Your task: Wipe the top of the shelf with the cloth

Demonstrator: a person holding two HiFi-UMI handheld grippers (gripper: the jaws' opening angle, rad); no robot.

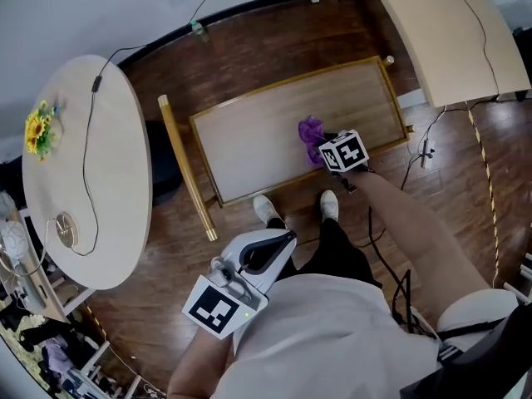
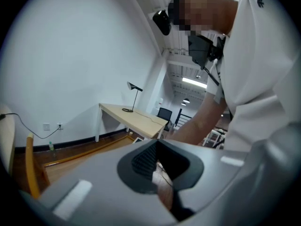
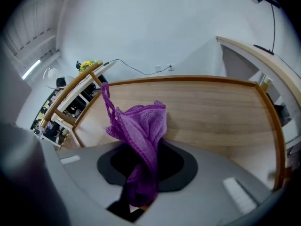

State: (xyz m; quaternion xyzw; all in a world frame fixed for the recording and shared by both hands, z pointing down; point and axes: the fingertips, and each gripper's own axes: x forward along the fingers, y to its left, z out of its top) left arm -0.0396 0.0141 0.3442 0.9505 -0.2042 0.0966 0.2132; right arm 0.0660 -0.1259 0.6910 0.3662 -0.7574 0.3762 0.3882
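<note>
Cloth gripped at the table's near edge; most of the wiping looks undone.

Your right hand-held gripper [image 1: 322, 152] pinches the purple cloth [image 1: 310, 131] over the near right part of the table [image 1: 249, 140], the task's shelf. It may be touching the wood, though neither view settles that. The broad bare top to its left is still to cover. Your left hand-held gripper [image 1: 283, 241] sits pressed together and empty by your body.

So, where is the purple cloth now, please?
In the head view, the purple cloth is clamped in the right gripper, over the shelf top near its front edge.
</note>
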